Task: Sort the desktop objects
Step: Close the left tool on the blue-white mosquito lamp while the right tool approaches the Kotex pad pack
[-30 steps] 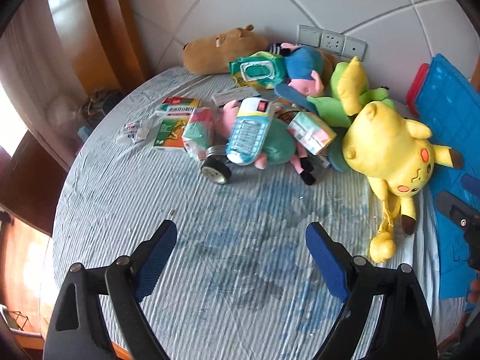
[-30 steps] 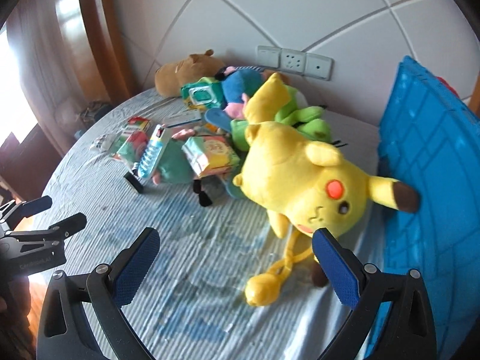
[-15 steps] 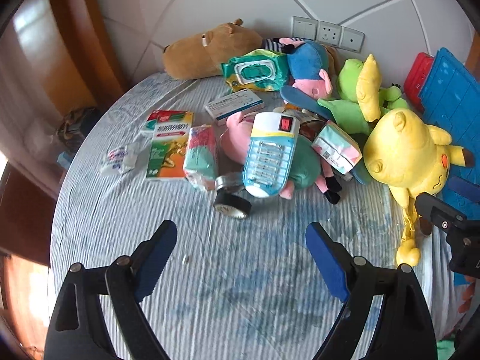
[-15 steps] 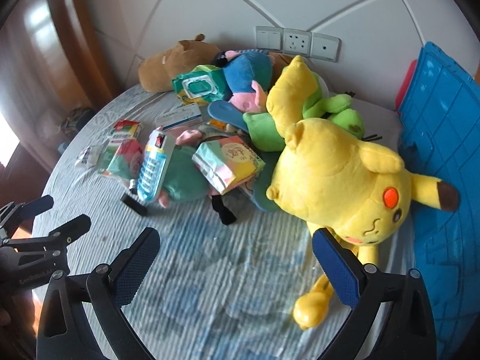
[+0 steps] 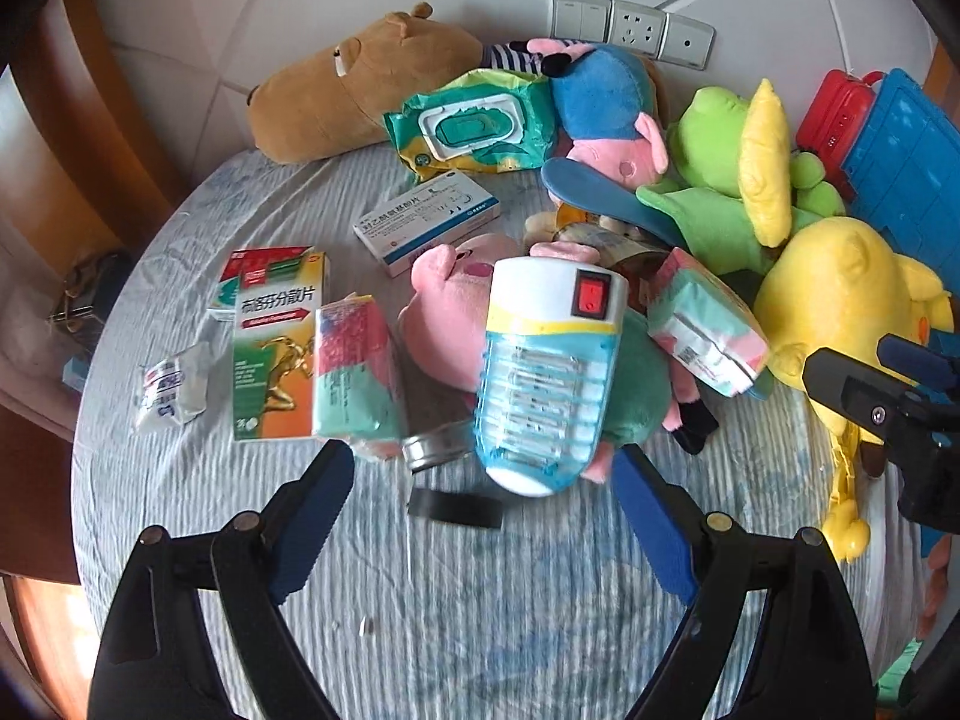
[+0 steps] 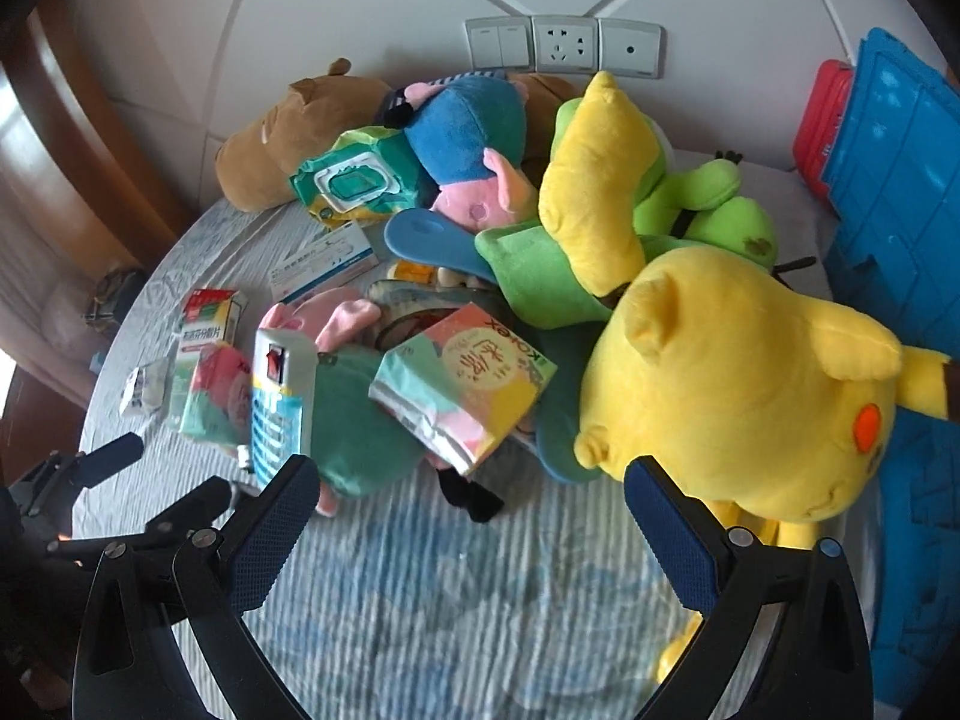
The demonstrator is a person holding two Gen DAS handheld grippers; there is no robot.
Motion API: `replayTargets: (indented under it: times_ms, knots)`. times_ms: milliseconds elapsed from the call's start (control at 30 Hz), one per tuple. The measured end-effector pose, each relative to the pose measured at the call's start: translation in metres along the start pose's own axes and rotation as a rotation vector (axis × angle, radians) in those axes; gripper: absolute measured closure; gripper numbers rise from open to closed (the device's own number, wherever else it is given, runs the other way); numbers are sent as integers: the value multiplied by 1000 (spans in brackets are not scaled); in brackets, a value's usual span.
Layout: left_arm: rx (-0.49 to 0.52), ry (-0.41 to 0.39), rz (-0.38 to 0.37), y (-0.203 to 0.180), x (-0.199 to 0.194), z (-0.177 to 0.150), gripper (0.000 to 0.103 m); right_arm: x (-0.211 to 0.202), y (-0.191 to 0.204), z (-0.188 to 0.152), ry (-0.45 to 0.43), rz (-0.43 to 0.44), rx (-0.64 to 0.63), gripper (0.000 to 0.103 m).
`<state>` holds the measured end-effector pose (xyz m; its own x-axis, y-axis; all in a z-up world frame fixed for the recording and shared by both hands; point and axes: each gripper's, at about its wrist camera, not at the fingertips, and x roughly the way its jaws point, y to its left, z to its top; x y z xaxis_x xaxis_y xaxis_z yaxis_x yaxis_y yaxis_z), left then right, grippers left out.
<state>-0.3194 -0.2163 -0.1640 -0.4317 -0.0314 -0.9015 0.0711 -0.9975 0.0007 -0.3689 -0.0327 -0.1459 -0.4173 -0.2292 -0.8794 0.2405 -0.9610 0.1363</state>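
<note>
Left gripper [image 5: 480, 501] stands wide open and empty, low over the cloth-covered table [image 5: 480, 612]; right gripper [image 6: 474, 516] likewise wide open, holding nothing. Directly ahead of the left jaws, just beyond the fingertips, lies the blue-and-white plug-in lamp [image 5: 546, 378], propped on a pink-and-green plush [image 5: 447, 312], its long axis running away from the gripper, so the jaws would span its width. The left gripper is judged nearer; objects remain heaped together, a blue crate [image 6: 900, 198] at right.

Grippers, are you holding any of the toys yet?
No, nothing is held. The left gripper and the right gripper are both open, with only the striped cloth between their pads.
</note>
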Motion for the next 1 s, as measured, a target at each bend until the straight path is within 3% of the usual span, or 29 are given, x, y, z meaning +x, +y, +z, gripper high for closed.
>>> replayTargets:
  times_ms: [333, 700, 1000]
  knots:
    - [25, 39, -46, -6, 54, 21, 15, 52, -11, 19, 41, 32, 101, 0]
    - [66, 33, -75, -11, 70, 28, 15, 93, -15, 27, 69, 41, 145, 0]
    - [71, 42, -126, -8, 82, 30, 14, 112, -5, 30, 65, 32, 110, 0]
